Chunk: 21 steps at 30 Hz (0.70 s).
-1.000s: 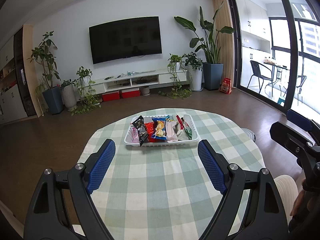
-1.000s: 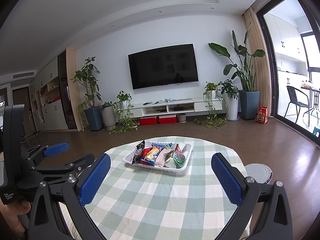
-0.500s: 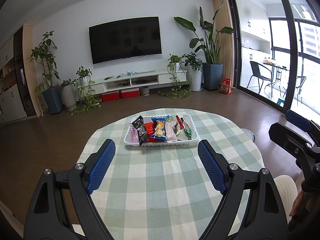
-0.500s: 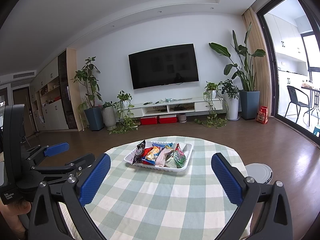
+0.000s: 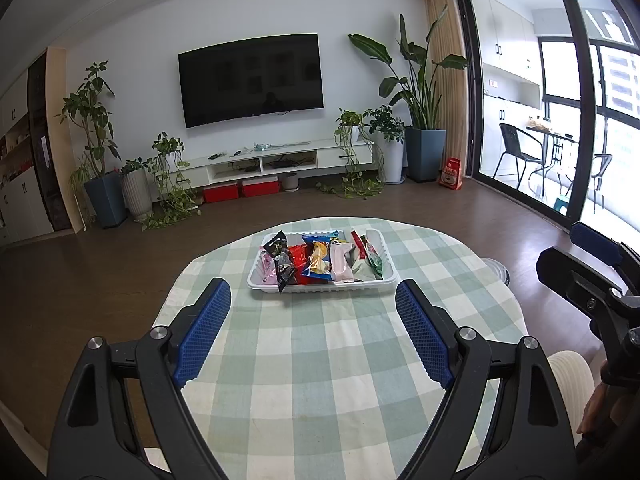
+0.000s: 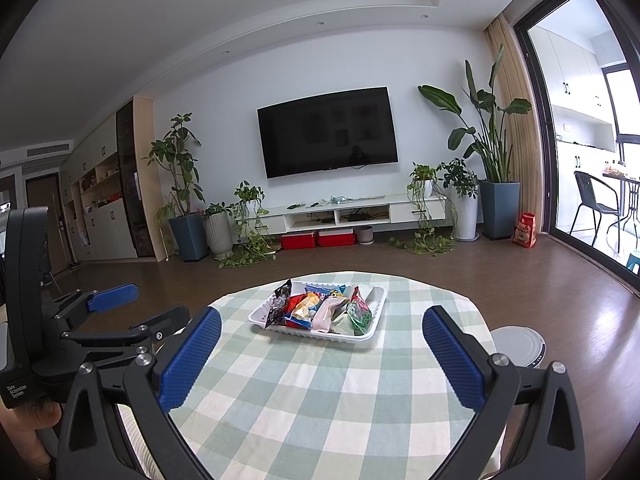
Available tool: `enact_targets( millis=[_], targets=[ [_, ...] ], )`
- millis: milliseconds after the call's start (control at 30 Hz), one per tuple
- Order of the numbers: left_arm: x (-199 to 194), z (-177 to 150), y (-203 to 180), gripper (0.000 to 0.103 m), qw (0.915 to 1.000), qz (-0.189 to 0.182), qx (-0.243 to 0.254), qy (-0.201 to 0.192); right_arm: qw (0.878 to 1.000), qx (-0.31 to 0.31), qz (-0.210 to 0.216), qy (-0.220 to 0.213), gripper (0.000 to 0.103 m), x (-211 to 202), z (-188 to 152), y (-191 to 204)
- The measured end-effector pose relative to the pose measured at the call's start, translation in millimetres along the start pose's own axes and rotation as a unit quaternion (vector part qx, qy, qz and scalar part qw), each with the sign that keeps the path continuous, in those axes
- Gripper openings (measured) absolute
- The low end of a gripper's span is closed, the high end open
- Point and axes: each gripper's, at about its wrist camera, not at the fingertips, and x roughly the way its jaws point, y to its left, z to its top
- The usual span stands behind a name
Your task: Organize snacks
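A white tray (image 5: 256, 280) holds several snack packets (image 5: 320, 262) standing in a row at the far side of a round table with a green checked cloth (image 5: 312, 360). The tray (image 6: 376, 320) and its packets (image 6: 320, 310) also show in the right wrist view. My left gripper (image 5: 313, 336) is open and empty, held above the near part of the table, well short of the tray. My right gripper (image 6: 322, 360) is open and empty too, at the near edge of the table. The left gripper shows at the left of the right wrist view (image 6: 120, 308).
A white round bin (image 6: 520, 346) stands on the floor by the table's right side. Beyond the table are wooden floor, a TV wall with a low cabinet (image 5: 280, 160) and potted plants. Glass doors are at the right.
Hardly anything has moved. Both grippers stay open and hover in the same places above the table.
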Motion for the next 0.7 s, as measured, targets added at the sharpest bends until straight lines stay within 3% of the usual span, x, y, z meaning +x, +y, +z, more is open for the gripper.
enact_targets(
  millis=[367, 433, 700],
  targets=[
    [-4, 0, -6, 0.084, 0.9999, -0.011, -0.010, -0.002, 1.000, 0.001, 0.000, -0.001, 0.103, 0, 0, 0],
    [-3, 1, -9, 0.092, 1.0000, -0.004, -0.007, 0.003, 1.000, 0.001, 0.000, 0.000, 0.103, 0, 0, 0],
    [1, -1, -7, 0.097, 1.0000, -0.006, -0.008, -0.002, 1.000, 0.002, 0.003, 0.002, 0.103, -2, 0, 0]
  ],
)
